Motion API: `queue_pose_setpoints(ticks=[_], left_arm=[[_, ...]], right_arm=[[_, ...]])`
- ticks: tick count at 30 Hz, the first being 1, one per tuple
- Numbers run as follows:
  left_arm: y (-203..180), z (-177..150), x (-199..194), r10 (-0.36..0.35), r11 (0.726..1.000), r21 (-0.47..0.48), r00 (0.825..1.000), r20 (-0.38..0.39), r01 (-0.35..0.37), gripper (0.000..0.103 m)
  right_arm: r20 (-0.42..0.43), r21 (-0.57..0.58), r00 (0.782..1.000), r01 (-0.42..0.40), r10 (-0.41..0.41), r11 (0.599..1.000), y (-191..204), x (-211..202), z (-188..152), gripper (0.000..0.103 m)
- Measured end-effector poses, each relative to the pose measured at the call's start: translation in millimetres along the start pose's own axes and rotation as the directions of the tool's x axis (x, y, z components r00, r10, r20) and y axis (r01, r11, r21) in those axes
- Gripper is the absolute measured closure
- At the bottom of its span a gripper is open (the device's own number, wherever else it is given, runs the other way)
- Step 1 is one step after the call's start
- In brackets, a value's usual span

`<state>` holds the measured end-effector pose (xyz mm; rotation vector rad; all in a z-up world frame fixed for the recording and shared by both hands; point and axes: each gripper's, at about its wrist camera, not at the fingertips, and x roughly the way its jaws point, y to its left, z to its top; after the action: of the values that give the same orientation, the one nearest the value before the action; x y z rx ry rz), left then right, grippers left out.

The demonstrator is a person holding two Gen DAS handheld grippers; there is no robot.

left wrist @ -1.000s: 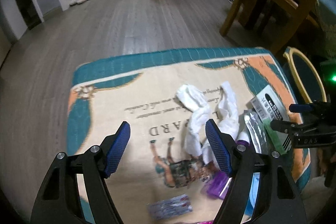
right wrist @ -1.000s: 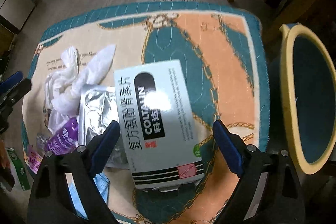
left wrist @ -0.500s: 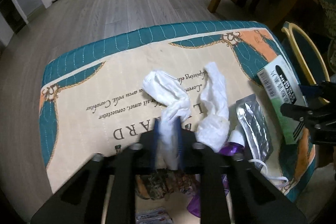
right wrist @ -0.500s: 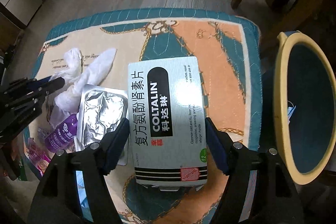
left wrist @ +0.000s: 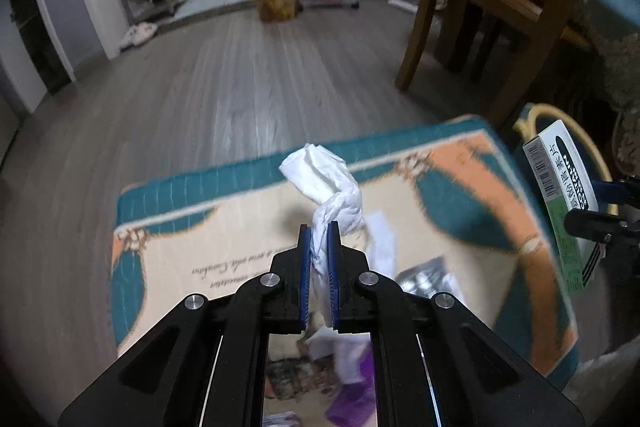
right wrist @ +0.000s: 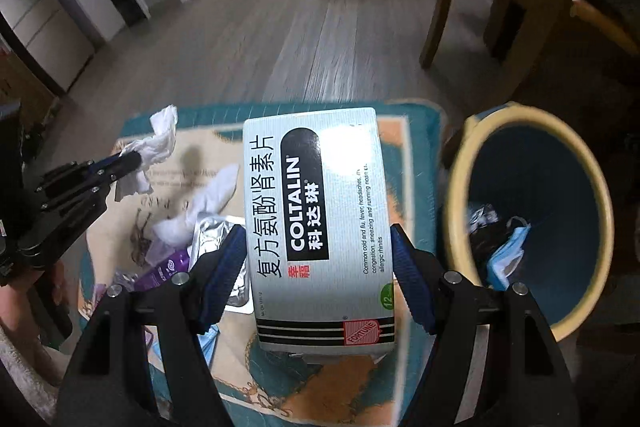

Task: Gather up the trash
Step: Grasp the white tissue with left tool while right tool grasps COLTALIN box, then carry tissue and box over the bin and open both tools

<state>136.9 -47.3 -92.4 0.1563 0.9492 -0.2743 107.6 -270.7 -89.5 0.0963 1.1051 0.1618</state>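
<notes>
Dim indoor light with dark fisheye corners, motion blur smearing the mat [left wrist: 460,187] beyond the fingers, glare whitening the medicine box [right wrist: 320,211] between the right fingers, and a soft shadow under the tissue [right wrist: 160,143].

Left gripper [left wrist: 319,251]: tilted steeply down; blue pads nearly together, pinched on a twisted white tissue [left wrist: 326,187] that sticks out past the fingertips; lifted off the mat.
Left gripper, from right wrist view [right wrist: 134,159]: black linkage reaching in from the left edge; tips clamped on the tissue, which hangs below and stands above them.
Right gripper [right wrist: 318,275]: pointed steeply down; jaws set wide, one blue pad pressed on each long side of a medicine box [right wrist: 320,227]; box held flat between fingers, far end well beyond the tips.
Person: bit of a hand at lower left edge behind left gripper, blurred.
</notes>
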Motion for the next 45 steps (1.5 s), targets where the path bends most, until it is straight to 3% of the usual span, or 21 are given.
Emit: queue_pose_setpoints(ticks=[10,20,24,35,42,45], left_arm=[[-63,33,-43,-0.099,0.994,0.049,0.986,0.135,0.093,0.094],[-143,51,-44,-0.221,0.969,0.145,0.963,0.157,0.199,0.094],[-174,55,-41,-0.264,0.953,0.191,0.952,0.156,0.233,0.094],[-243,57,-6,-0.368,0.896,0.294,0.927,0.075,0.332,0.094],[-282,46,39,-0.363,0.874,0.338,0.932,-0.027,0.35,0.094],[-289,44,50,-0.361,0.869,0.347,0.932,-0.047,0.354,0.091]], right_arm=[[0.13,0.123,0.99,0.038,-0.054,0.992,-76,-69,-9,0.033],[0.199,0.249,0.97,0.088,-0.14,0.964,-153,-109,-16,0.033],[0.191,0.264,0.965,0.126,-0.18,0.956,-179,-106,-21,0.033],[0.104,0.285,0.97,0.18,-0.217,0.941,-220,-73,-19,0.033],[0.033,0.323,0.977,0.189,-0.21,0.927,-238,-52,-26,0.033],[0.045,0.342,0.98,0.165,-0.191,0.925,-242,-50,-26,0.032]])
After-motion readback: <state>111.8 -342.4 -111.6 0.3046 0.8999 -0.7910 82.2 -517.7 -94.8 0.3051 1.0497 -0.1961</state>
